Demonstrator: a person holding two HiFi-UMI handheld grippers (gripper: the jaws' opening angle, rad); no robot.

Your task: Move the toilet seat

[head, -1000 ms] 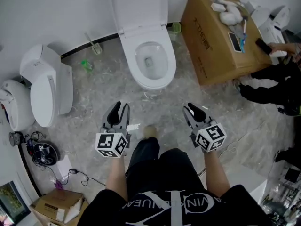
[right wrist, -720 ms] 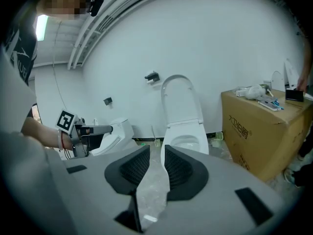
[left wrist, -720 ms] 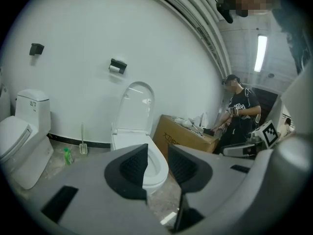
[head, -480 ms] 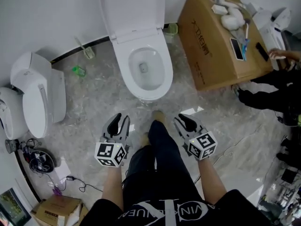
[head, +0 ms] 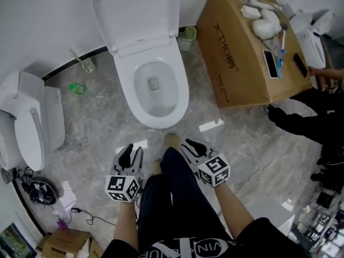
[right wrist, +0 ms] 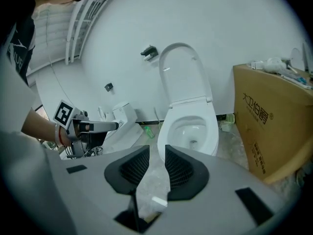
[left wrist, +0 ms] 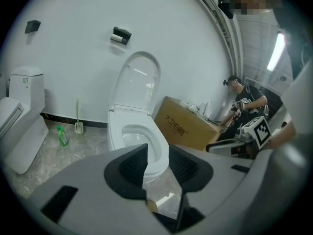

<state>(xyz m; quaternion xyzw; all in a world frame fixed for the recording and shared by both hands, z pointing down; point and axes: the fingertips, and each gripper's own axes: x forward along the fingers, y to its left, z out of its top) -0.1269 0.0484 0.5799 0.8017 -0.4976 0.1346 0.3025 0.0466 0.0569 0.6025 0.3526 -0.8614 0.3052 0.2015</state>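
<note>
While the left gripper (head: 130, 153), jaws just opening wider, and the right gripper (head: 189, 144) are partly open and empty, the toilet seat (head: 156, 121), on the bowl (head: 153, 98) at the floor's (head: 97, 122) far edge, looks hard and slippery, so grab its front edge.

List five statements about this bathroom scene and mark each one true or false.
1. The toilet lid stands raised. True.
2. The left gripper clamps the toilet bowl. False: its jaws, which have just been opening, hold nothing and are short of the bowl.
3. A cardboard box stands beside the toilet bowl. True.
4. The green bottle lies on top of the cardboard box. False: it lies on the floor, on the other side of the toilet bowl.
5. The right gripper has nothing between its jaws. True.
</note>
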